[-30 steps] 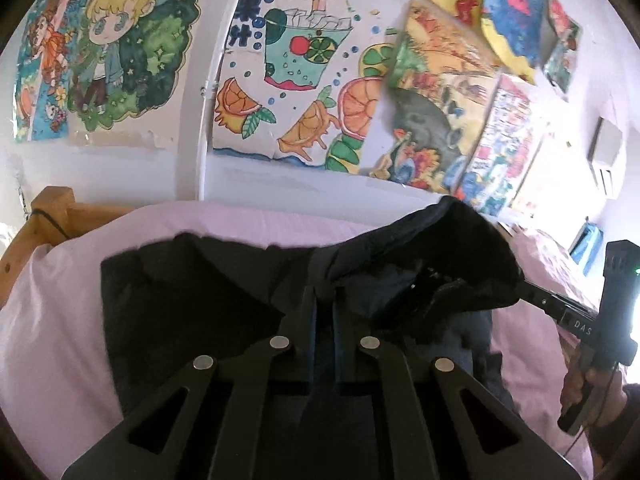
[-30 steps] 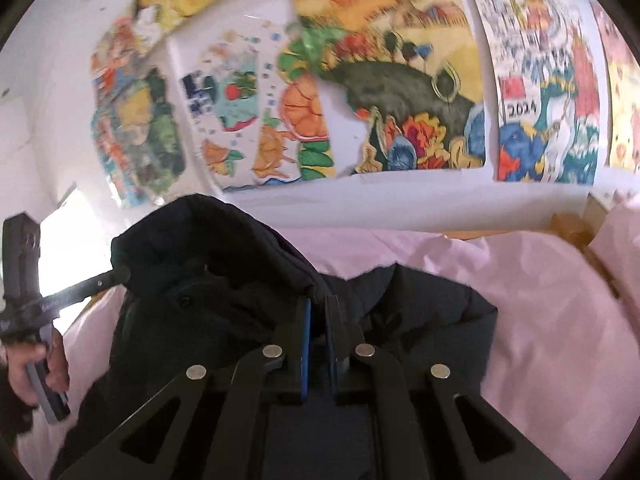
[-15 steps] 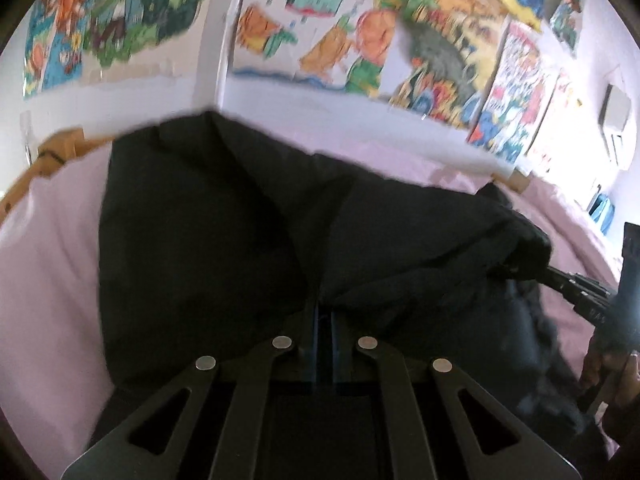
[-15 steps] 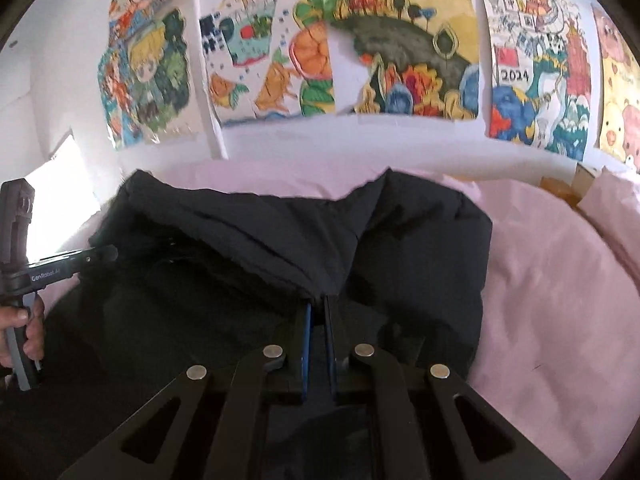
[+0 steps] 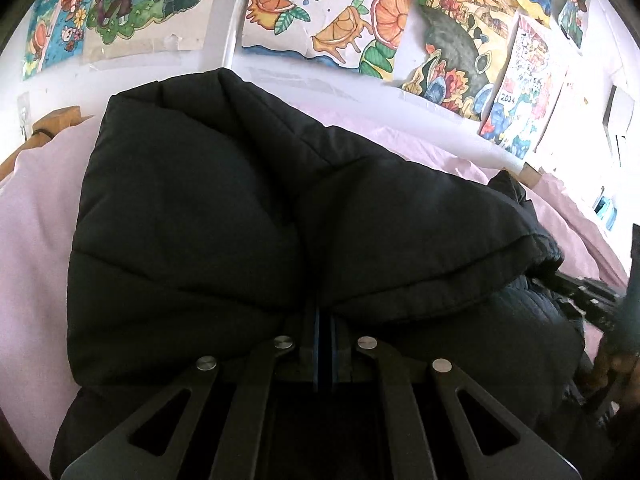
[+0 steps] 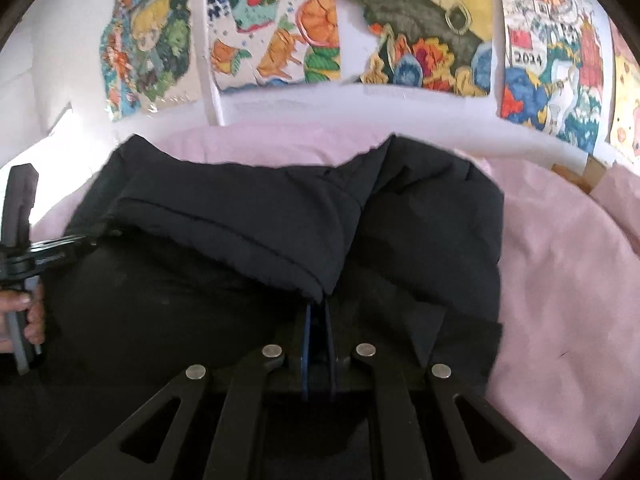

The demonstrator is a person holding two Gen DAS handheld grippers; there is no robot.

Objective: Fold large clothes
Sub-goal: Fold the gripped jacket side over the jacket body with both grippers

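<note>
A large black padded jacket point(image 5: 224, 216) lies on a pink bedsheet point(image 5: 32, 248). It also fills the right wrist view point(image 6: 248, 216). My left gripper point(image 5: 323, 312) is shut on the jacket's hem edge, with a folded layer draped forward over the lower part. My right gripper point(image 6: 318, 308) is shut on the same hem further right. The left gripper also shows at the left edge of the right wrist view point(image 6: 86, 242). The right gripper's body shows at the right edge of the left wrist view point(image 5: 592, 292).
The pink sheet point(image 6: 560, 280) spreads right of the jacket. A white wall with several colourful drawings point(image 6: 400, 28) stands close behind the bed. A wooden bed frame corner point(image 5: 60, 120) is at far left.
Both grippers have come down and forward with the hem, laying the lifted layer of the jacket over the rest. The jacket now lies flatter and closer to the cameras.
</note>
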